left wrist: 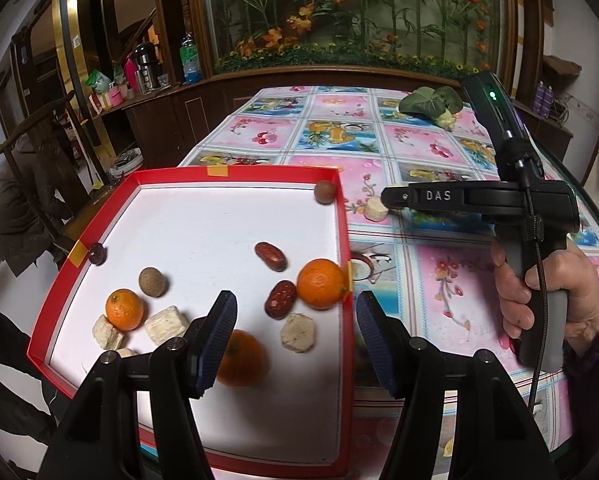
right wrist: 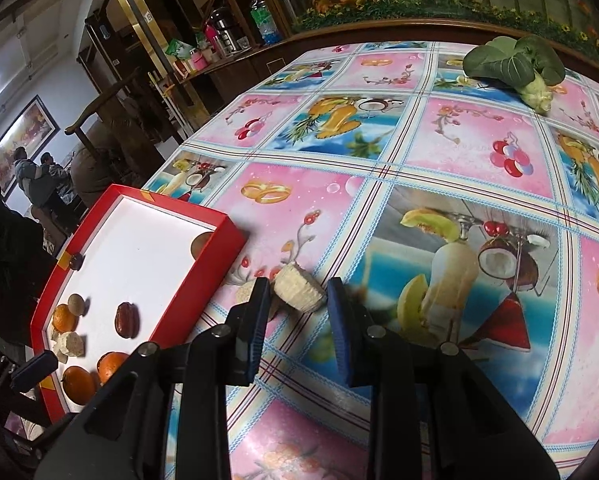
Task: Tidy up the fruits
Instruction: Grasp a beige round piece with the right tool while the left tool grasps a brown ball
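Observation:
A red tray (left wrist: 343,216) with a white floor holds three oranges, two dark red dates (left wrist: 271,256), brown round fruits (left wrist: 152,282) and pale chunks (left wrist: 297,332). My left gripper (left wrist: 295,308) hangs open over the tray's near right part. One blurred orange (left wrist: 241,358) lies just under its left finger, free of the pads. On the tablecloth right of the tray lies another pale chunk (right wrist: 299,294). My right gripper (right wrist: 298,286) is open, one finger on each side of that chunk. The left wrist view shows the same gripper (left wrist: 387,198) and chunk (left wrist: 377,209).
A leafy green vegetable (right wrist: 515,64) lies at the table's far right. The table carries a pink and blue fruit-print cloth (right wrist: 439,152). A wooden chair (left wrist: 47,128) and a cabinet with bottles stand to the left. People stand far off at the left (right wrist: 39,180).

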